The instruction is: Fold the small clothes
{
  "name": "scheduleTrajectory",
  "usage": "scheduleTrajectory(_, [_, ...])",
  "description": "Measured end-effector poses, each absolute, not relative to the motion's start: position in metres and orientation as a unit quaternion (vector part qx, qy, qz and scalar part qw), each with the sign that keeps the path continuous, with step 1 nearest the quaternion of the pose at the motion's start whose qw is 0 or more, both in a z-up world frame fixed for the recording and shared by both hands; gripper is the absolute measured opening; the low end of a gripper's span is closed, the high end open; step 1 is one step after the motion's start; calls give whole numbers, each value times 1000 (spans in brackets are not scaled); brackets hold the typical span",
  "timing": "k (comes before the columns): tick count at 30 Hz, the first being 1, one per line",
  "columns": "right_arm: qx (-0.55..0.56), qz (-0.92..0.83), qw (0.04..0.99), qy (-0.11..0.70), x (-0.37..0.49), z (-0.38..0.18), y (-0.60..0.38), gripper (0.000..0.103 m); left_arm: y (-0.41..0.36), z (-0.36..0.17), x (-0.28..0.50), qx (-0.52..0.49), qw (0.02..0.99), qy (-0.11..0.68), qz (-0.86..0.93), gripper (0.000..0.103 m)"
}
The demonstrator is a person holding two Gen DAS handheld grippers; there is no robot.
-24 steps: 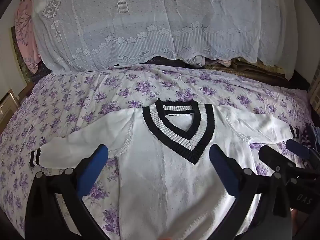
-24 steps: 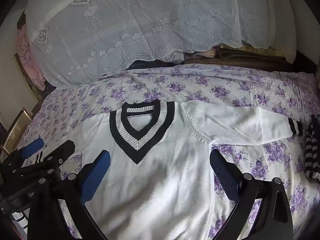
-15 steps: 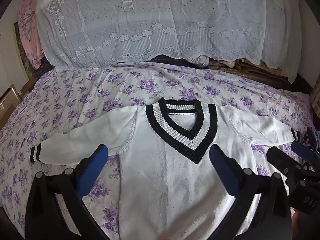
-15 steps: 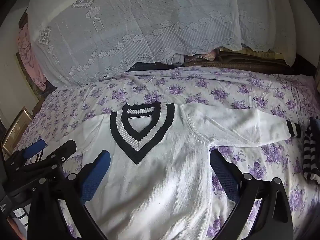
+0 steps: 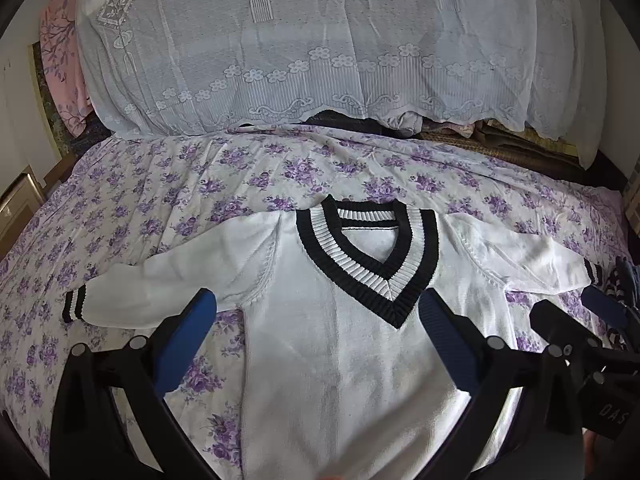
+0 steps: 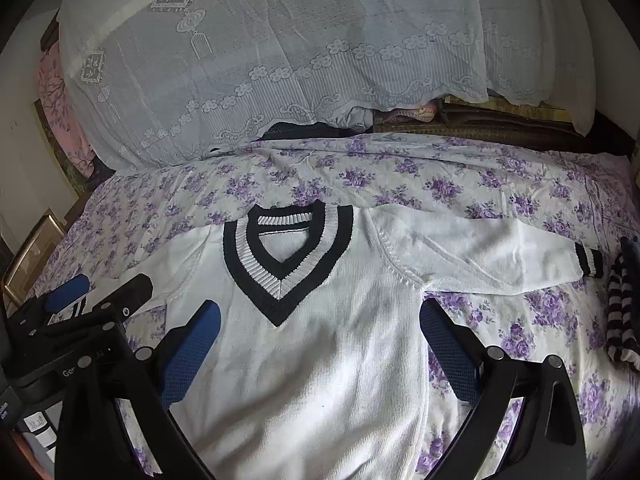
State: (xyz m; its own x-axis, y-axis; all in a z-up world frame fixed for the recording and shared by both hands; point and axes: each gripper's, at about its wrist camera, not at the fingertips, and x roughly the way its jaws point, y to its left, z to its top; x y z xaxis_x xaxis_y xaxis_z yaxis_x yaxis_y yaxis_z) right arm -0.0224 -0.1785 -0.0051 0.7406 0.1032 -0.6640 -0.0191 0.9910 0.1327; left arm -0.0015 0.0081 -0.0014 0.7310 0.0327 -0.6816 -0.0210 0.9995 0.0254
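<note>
A white sweater (image 5: 340,360) with a black-striped V-neck lies flat, sleeves spread, at centre frame on a purple-flowered bed (image 5: 160,184), beneath the left claw (image 5: 316,312) and right claw (image 6: 320,320), both spread wide and empty.

- Our left gripper (image 5: 316,344) is a black plastic frame with two long, angled arms, each ending in a blue textured pad.
- Round silver screw heads sit at the joints of those arms, two on either side.
- Our right gripper (image 6: 318,344) has the same build: black arms, blue mesh-patterned fingers (image 6: 190,354), silver screws at the pivots.
- Seen from the left wrist view, the right gripper's black body carries white letters, which read like "DAS" turned upside down.
- Seen from the right wrist view, the left gripper's body bears a partly hidden white word starting "Ge", with white labels below it.
</note>
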Motion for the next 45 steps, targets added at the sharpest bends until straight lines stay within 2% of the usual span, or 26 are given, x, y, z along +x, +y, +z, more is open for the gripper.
scheduleTrajectory(45, [61,37,932,356,-25,-4,-182,100,14,1,-4,7,931,366,17,99])
